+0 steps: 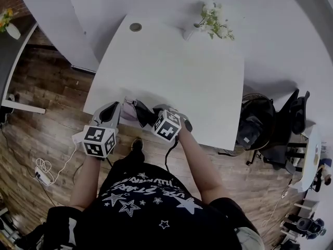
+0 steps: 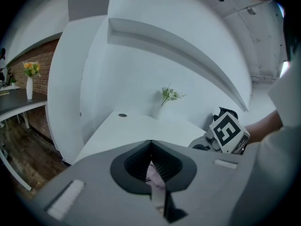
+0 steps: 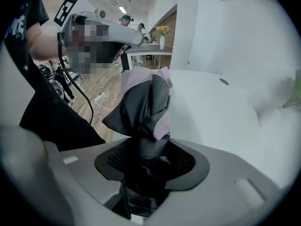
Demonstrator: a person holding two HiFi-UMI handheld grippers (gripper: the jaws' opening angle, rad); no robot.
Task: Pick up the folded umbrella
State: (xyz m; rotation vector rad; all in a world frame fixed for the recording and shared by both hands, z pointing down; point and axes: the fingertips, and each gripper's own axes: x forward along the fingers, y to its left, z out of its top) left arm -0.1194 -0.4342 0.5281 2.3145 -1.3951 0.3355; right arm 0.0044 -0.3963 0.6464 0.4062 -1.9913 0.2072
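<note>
The folded umbrella [image 1: 136, 112], pink and black fabric, lies at the near edge of the white table [image 1: 182, 72] between my two grippers. My left gripper [image 1: 114, 110] is at its left end; in the left gripper view its jaws [image 2: 150, 155] are pinched together on a strip of pink fabric [image 2: 155, 179]. My right gripper [image 1: 155, 114] points steeply down onto the umbrella's right part. In the right gripper view the black folds [image 3: 143, 105] rise out of the gap, and the right gripper [image 3: 148, 157] has its pads against them. The umbrella's handle is hidden.
A vase of white flowers [image 1: 210, 21] stands at the table's far edge, with a round cable hole [image 1: 136, 27] to its left. A dark chair with bags [image 1: 260, 121] stands right of the table. Cables and a power strip [image 1: 42, 171] lie on the wooden floor.
</note>
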